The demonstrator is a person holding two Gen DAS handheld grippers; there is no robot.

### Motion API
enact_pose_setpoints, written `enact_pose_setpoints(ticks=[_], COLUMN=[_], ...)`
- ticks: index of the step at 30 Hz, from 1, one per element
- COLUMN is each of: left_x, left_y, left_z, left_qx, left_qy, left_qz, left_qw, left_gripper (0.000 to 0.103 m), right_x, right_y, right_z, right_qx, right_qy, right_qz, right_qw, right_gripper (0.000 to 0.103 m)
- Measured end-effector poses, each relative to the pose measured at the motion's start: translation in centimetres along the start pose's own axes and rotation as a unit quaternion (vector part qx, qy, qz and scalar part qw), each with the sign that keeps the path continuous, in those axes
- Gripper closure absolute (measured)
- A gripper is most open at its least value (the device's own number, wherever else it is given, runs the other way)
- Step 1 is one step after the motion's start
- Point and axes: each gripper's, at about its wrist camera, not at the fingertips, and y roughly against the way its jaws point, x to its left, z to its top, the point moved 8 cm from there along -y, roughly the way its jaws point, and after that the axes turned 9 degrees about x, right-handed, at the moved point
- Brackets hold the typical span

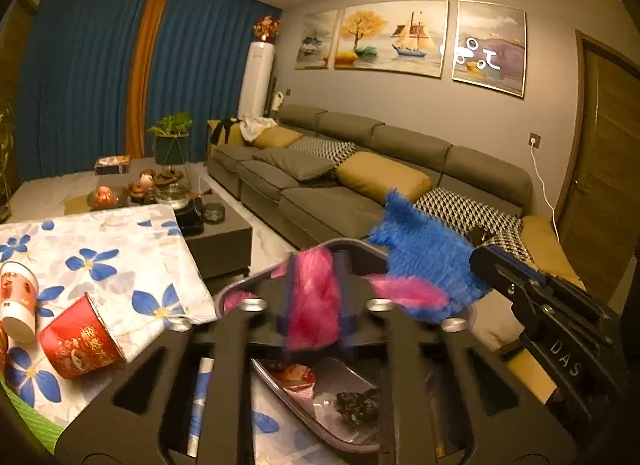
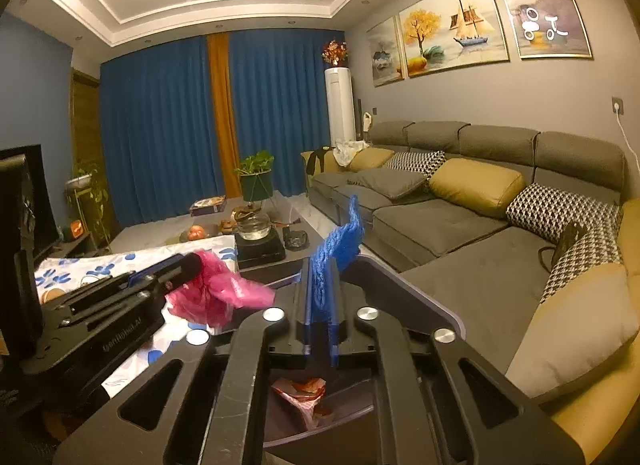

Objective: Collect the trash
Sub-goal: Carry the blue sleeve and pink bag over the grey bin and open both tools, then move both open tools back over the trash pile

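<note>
My left gripper (image 1: 314, 305) is shut on a crumpled pink plastic scrap (image 1: 314, 297), held over a dark bin (image 1: 280, 265). My right gripper (image 2: 322, 317) is shut on a fuzzy blue cloth-like scrap (image 2: 338, 249), held over the same bin (image 2: 420, 289). In the left wrist view the blue scrap (image 1: 424, 253) and the right gripper's body show at the right. In the right wrist view the pink scrap (image 2: 216, 289) shows at the left. A torn red wrapper (image 2: 304, 389) lies inside the bin. Two red and white paper cups (image 1: 80, 341) lie on the flowered tablecloth (image 1: 120, 249).
A metal tray (image 1: 320, 397) with dark scraps sits below my left gripper. A grey sofa (image 2: 460, 225) with cushions runs along the right. A dark coffee table (image 1: 216, 225) with a kettle, fruit and a plant stands beyond the tablecloth.
</note>
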Motion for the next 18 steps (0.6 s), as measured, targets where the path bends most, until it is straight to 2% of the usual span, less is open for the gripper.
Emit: enact_pose_setpoints(ticks=[2, 4, 6, 9, 12, 14, 17, 18], left_x=[0.6, 1.3, 2.3, 3.9, 5.5, 6.3, 7.5, 7.8], left_y=[0.1, 0.1, 0.4, 1.6, 3.3, 4.5, 6.6, 7.3], left_z=[-0.2, -0.5, -0.7, -0.7, -1.1, -1.4, -2.1, -2.4], left_qx=[-0.006, -0.003, -0.004, -0.013, -0.019, -0.024, -0.026, -0.026], left_qy=[0.009, 0.018, 0.030, 0.053, 0.073, 0.076, 0.074, 0.075], left_qz=[0.009, 0.016, 0.032, 0.051, 0.082, 0.105, 0.145, 0.155], left_qw=[0.9999, 0.9997, 0.9990, 0.9972, 0.9938, 0.9913, 0.9863, 0.9847], left_gripper=[0.041, 0.037, 0.025, 0.015, 0.009, 0.007, 0.006, 0.006], right_x=[-0.3, -0.7, -0.9, -0.9, -0.5, -0.2, 0.4, 0.9], right_y=[-0.1, -0.1, 0.2, 1.0, 1.9, 2.3, 3.1, 3.4], right_z=[-0.1, -0.2, -0.3, -0.4, -0.6, -0.8, -1.3, -1.5], right_qx=[0.002, 0.004, 0.004, -0.006, -0.012, -0.016, -0.021, -0.022], right_qy=[-0.004, -0.010, -0.012, -0.010, -0.008, -0.007, -0.003, -0.003], right_qz=[-0.003, -0.005, -0.008, -0.017, -0.023, -0.025, -0.027, -0.026], right_qw=[1.000, 1.000, 1.000, 1.000, 1.000, 1.000, 0.999, 0.999], right_gripper=[0.074, 0.069, 0.068, 0.057, 0.047, 0.034, 0.022, 0.021])
